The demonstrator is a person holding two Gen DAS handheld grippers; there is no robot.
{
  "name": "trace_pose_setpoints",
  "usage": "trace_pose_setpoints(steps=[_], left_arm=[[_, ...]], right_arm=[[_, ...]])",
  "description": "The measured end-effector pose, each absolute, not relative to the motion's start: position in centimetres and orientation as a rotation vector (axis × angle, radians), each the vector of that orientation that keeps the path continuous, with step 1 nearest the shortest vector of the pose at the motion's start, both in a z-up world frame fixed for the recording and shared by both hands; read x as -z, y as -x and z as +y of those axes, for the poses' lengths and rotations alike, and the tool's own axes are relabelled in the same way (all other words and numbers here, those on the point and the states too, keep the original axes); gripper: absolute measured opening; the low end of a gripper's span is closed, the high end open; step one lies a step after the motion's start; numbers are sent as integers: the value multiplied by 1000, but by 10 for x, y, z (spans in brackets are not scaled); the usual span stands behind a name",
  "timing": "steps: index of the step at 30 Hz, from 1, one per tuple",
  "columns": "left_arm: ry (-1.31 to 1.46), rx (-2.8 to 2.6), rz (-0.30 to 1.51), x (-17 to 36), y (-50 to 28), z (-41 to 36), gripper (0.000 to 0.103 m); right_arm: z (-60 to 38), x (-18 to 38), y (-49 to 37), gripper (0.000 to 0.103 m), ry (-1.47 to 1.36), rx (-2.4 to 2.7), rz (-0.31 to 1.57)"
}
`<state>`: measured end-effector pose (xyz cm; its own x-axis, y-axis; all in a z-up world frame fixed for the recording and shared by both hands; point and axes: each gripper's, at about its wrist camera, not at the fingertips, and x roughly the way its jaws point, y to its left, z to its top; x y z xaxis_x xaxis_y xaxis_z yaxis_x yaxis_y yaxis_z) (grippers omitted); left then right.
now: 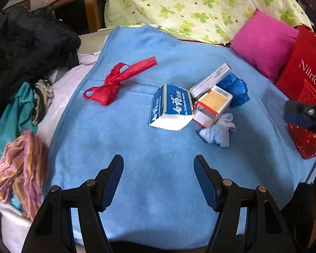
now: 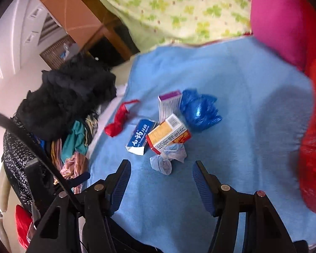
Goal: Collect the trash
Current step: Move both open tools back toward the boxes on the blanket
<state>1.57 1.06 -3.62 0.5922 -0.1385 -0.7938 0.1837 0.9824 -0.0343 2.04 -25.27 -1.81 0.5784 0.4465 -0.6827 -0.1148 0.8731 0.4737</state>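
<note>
Right wrist view: both the right gripper (image 2: 160, 181) and left gripper (image 1: 159, 177) gape wide, empty; nothing collected yet. Ahead lie boxes (image 2: 167, 136), tissue wad (image 2: 168, 160), blue bag (image 2: 199, 109), red ribbon (image 2: 118, 121).

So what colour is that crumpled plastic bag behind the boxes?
Bright blue crumpled plastic bag; the right wrist view shows it best.

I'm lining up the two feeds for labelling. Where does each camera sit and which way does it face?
Left wrist: on the left gripper, looking forward and down over the blue towel at the trash pile; its own open fingers show, and the other gripper's tip at the right edge.
Right wrist: on the right gripper, facing the same pile from nearer its crumpled tissue; its open fingers show.
Shared: towel, blue-and-white carton, red ribbon, pink cushion.
</note>
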Motion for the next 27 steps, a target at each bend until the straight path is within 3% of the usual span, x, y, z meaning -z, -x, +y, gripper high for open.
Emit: trace_pose_setpoints(steps=[7, 16, 23, 27], left_arm=[[-22, 227, 933, 48, -59, 1, 70], [14, 204, 931, 57, -59, 30, 70], [50, 201, 914, 50, -55, 47, 70], [48, 212, 911, 48, -56, 43, 70]], right_arm=[[-228, 55, -96, 65, -479, -316, 1021], [-206, 92, -172, 65, -594, -150, 1179], [-174, 102, -187, 66, -458, -32, 1189], [-176, 100, -183, 60, -394, -44, 1124]])
